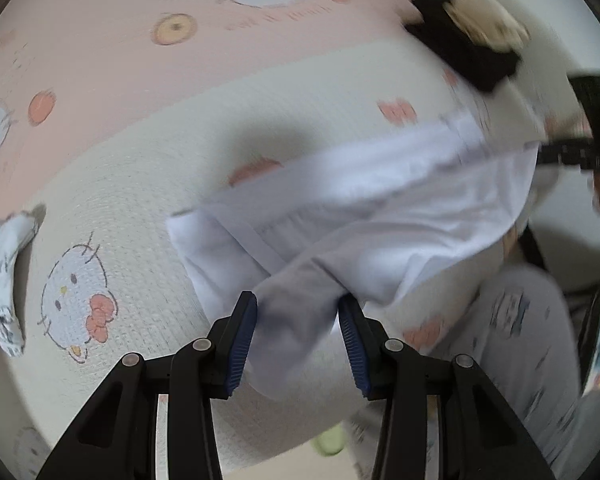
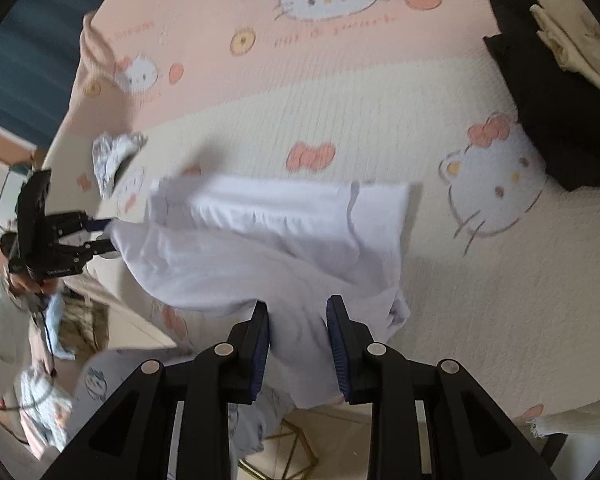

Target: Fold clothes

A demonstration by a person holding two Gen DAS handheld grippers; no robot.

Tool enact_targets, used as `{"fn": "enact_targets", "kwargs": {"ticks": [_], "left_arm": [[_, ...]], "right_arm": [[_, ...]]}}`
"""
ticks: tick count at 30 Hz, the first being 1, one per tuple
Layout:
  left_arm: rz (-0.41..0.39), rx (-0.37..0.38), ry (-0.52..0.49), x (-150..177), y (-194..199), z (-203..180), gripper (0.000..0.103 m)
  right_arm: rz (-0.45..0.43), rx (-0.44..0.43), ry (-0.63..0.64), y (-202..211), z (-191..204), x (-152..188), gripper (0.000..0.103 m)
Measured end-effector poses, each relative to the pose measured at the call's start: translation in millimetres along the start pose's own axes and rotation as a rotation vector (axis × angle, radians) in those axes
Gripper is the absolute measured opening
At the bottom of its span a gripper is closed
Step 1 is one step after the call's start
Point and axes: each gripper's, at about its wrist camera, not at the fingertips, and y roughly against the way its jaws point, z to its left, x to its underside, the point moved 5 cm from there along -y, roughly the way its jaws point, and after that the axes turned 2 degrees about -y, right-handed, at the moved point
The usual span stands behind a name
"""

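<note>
Left wrist view: the left gripper (image 1: 298, 332) pinches one corner of the white garment (image 1: 380, 208) on the cartoon-cat bedspread (image 1: 140, 168); the right gripper (image 2: 298, 344) clamps another, apparently stretching the cloth for a fold.

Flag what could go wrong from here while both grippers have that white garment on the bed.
1. The white cotton garment sits only loosely between the left gripper fingers, so it could slip out.
2. The garment's lower edge hangs off the patterned bedspread near the right gripper; the fold may land crooked.
</note>
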Motion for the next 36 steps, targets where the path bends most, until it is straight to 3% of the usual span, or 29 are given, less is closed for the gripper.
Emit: {"fn": "enact_targets", "kwargs": {"ticks": [6,12,14,19,24,31,33,34,35,36], "left_arm": [[-0.103,0.016,0.129,-25.0,-8.2,19.1,0.039],[-0.116,0.023,0.226,-17.6,-14.7,27.6,0.039],[-0.118,0.027,0.258,-15.0,-14.3,31.1,0.038],[-0.123,0.053,0.303,-14.7,-19.7,36.4,0.038],[-0.116,0.059,0.326,-15.3,-24.2,40.0,0.038],[-0.114,0.055,0.351,-16.8,-26.8,41.4,0.038],[-0.117,0.053,0.352,-17.0,-25.1,41.4,0.038],[-0.124,0.045,0.352,-17.3,-23.6,41.3,0.034],[-0.132,0.033,0.351,-17.7,-21.9,41.3,0.023],[-0.14,0.022,0.35,-18.1,-20.3,41.2,0.019]], "right_arm": [[-0.073,0.042,-0.034,-0.5,-13.2,-33.8,0.029],[-0.066,0.048,-0.102,-13.6,-28.1,-57.7,0.029],[-0.074,0.027,-0.1,-9.2,-27.0,-59.8,0.034],[-0.092,0.065,-0.054,13.1,-15.7,-38.0,0.055],[-0.093,0.052,-0.041,28.8,-4.8,1.1,0.057],[-0.072,0.045,-0.081,6.5,-6.2,29.2,0.057],[-0.114,0.037,-0.071,7.0,-3.1,26.2,0.049],[-0.119,0.042,-0.055,5.9,-0.8,22.5,0.027],[-0.114,0.056,-0.041,4.1,0.8,18.5,0.011],[-0.112,0.071,-0.03,3.1,1.8,14.7,0.008]]}}
